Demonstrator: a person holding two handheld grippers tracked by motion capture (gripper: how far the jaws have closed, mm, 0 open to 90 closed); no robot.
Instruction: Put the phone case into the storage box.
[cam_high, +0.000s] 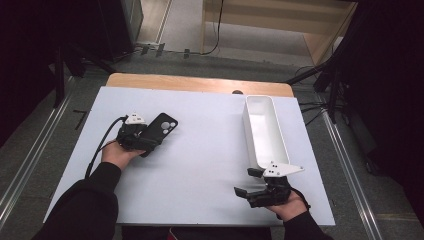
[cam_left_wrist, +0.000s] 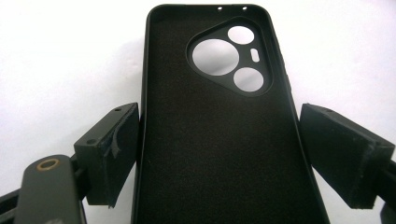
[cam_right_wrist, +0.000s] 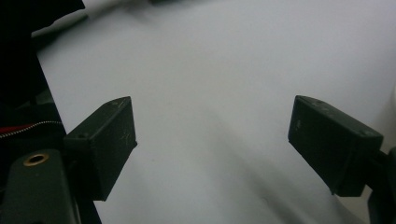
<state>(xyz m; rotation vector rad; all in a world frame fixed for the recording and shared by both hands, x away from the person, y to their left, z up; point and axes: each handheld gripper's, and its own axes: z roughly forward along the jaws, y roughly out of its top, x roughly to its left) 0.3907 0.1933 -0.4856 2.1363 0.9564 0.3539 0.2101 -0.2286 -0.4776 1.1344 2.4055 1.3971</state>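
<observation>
Left hand (cam_high: 116, 152): coming in from the lower left in a black sleeve, carrying the left gripper.
Left gripper (cam_high: 145, 137): matt black, boxy body with a small pale three-cornered plate on top and a black cable looping off behind; sitting at the left of the table and pointing right and away. In the left gripper view (cam_left_wrist: 219, 154) its two blocky, square-edged jaws are standing wide, one on each side of the case; the left pad is lying against the case's edge and the right pad is standing just clear of it, so nothing is being squeezed.
Black soft-look phone case (cam_high: 161, 129): a rounded-corner rectangle lying flat on the table with its hollow inner side up. The lining is looking dull and finely grained (cam_left_wrist: 219, 140); a raised rim is running round it, and a rounded three-sided camera cut-out with three round holes and a small slot is showing the white table through.
White smooth table top (cam_high: 200, 160): flat, matt, rectangular sheet lying over a light wooden board.
White long plastic tray (cam_high: 264, 131): narrow, deep, straight-walled with rounded corners, lying lengthwise at the right, well apart from the case.
Right gripper (cam_high: 245, 184): same black build, pale plate on top, just below the tray's near end; jaws are standing wide over bare table (cam_right_wrist: 212, 140).
Right hand (cam_high: 290, 205): gripping it from the lower right.
</observation>
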